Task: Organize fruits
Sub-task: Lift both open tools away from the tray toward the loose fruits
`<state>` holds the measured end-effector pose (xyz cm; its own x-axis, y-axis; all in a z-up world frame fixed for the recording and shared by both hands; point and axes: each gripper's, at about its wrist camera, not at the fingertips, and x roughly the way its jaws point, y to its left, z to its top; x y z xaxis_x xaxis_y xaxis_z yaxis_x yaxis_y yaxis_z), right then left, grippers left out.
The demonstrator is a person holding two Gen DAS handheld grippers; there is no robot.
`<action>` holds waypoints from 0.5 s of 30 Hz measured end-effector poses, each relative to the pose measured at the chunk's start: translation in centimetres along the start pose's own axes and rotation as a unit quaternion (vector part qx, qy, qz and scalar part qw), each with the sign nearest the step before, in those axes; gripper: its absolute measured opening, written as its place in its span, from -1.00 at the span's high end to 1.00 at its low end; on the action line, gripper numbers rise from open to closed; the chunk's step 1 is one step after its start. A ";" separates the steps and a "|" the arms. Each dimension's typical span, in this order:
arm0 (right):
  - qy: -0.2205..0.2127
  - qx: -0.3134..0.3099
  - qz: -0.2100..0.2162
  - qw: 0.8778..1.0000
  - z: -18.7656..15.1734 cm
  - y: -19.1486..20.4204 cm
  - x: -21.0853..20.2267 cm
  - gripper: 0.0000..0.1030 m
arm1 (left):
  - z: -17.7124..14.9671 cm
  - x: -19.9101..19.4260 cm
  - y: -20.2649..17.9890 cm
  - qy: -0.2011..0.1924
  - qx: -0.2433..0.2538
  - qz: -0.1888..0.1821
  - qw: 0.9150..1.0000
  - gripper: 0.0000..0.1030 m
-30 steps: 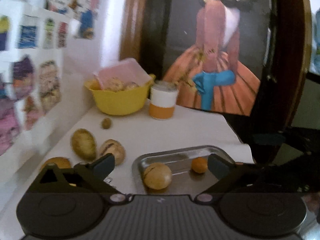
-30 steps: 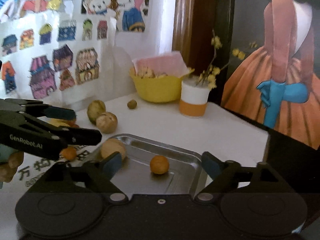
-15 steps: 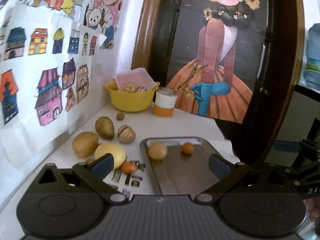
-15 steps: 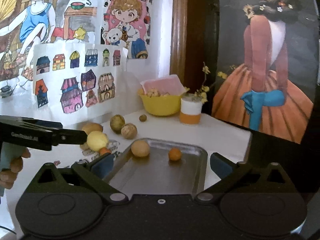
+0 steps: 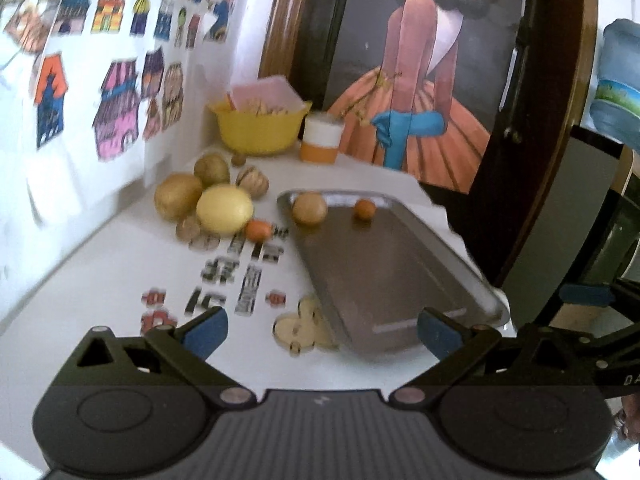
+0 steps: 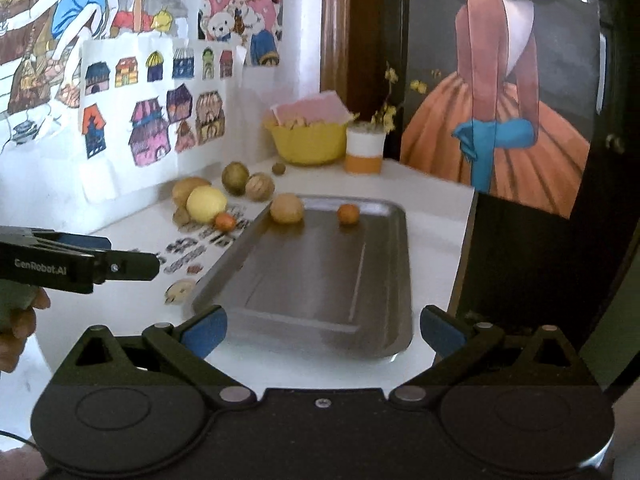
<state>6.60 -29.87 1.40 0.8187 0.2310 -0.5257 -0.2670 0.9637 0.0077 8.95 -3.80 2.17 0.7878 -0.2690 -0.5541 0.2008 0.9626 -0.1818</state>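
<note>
Both grippers' jaws gape wide (empty), fruit (image 5: 225, 209) lying well beyond them.

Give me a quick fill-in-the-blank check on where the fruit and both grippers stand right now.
1. The metal tray holds ____ fruits, a tan round one and a small orange one.
2. The large yellow fruit lies ____ the tray, on the white table.
3. The left gripper and the right gripper are both ____ and hold nothing.
4. The bowl at the back is ____ in colour.

Missing words: two; outside; open; yellow
</note>
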 end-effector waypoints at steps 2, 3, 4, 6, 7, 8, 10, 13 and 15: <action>0.010 0.005 0.006 1.000 -0.5 0.6 -0.1 -0.99 | -0.4 -0.1 0.4 0.015 -0.004 0.005 1.000 -0.99; 0.015 0.005 0.009 1.000 -0.6 1.0 -0.1 -0.99 | -0.7 -0.2 0.7 0.022 -0.003 0.013 1.000 -0.99; 0.021 0.005 0.014 1.000 -0.8 1.4 0.0 -0.99 | -0.9 -0.3 0.8 0.029 0.002 0.025 0.999 -0.99; 0.030 0.002 0.020 0.999 -0.8 2.1 0.1 -0.99 | -1.2 -0.5 1.2 0.050 0.017 0.038 0.998 -0.99; 0.032 0.001 0.023 0.999 -0.8 2.5 0.1 -0.99 | -1.2 -0.5 1.5 0.062 0.023 0.041 0.997 -0.99; 0.035 0.000 0.027 0.999 -0.8 2.8 0.1 -0.99 | -1.2 -0.7 1.8 0.072 0.027 0.045 0.996 -0.99; 0.040 -0.002 0.036 0.999 -0.6 3.4 0.2 -0.99 | -1.2 -1.1 2.5 0.078 0.030 0.048 0.995 -0.99; 0.049 -0.009 0.050 0.997 -0.2 4.3 0.6 -0.99 | -0.7 -1.9 3.7 0.081 0.031 0.062 0.994 -0.99; 0.053 -0.017 0.064 0.996 0.2 4.9 1.1 -0.99 | -0.2 -2.3 4.6 0.079 0.023 0.072 0.994 -0.99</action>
<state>6.26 -24.84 1.07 0.7198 0.3341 -0.6086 -0.3837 0.9220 0.0523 7.93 1.28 2.49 0.7102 -0.1255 -0.6928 0.1216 0.9911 -0.0549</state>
